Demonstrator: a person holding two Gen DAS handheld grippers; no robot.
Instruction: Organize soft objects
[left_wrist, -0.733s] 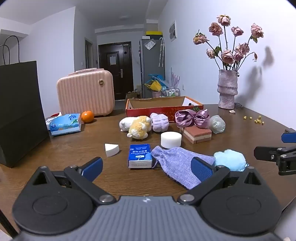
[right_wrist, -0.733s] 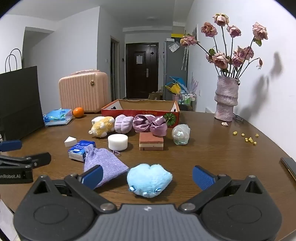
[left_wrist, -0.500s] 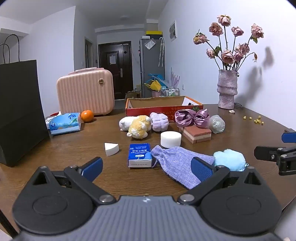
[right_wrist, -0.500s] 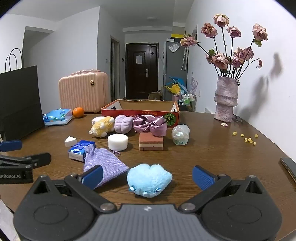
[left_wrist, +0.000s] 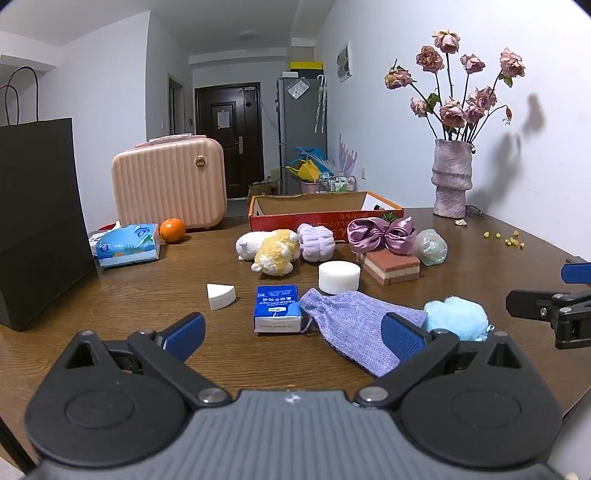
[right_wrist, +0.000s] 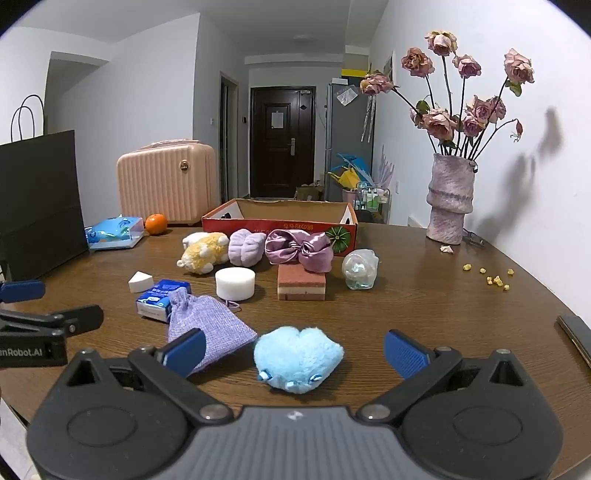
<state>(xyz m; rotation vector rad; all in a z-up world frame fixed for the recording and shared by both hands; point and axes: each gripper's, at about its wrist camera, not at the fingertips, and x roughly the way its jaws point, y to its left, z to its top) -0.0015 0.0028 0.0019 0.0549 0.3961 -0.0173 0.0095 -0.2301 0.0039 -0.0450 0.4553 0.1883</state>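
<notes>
Soft things lie spread over the brown table (left_wrist: 155, 288). Nearest are a light blue plush heart (right_wrist: 297, 358), a lilac drawstring pouch (right_wrist: 207, 325) and a blue tissue packet (left_wrist: 276, 308). Further back are a white wedge sponge (left_wrist: 220, 295), a white round sponge (left_wrist: 339, 277), a yellow-white plush toy (left_wrist: 273, 251), a purple scrunchie (left_wrist: 316, 242), a satin bow (left_wrist: 382, 234) on a layered sponge block (left_wrist: 391, 267), and a clear bag (left_wrist: 430, 246). An open red cardboard box (left_wrist: 325, 216) stands behind. My left gripper (left_wrist: 291, 334) and my right gripper (right_wrist: 295, 350) are both open and empty, the plush heart lying between the right fingers.
At the left stand a black paper bag (left_wrist: 37, 218), a pink ribbed case (left_wrist: 168, 182), a blue tissue pack (left_wrist: 127, 243) and an orange (left_wrist: 171, 229). A vase of dried roses (left_wrist: 451, 177) stands back right, with yellow crumbs (left_wrist: 508, 238) nearby. A dark flat object (right_wrist: 576, 332) lies at the right edge.
</notes>
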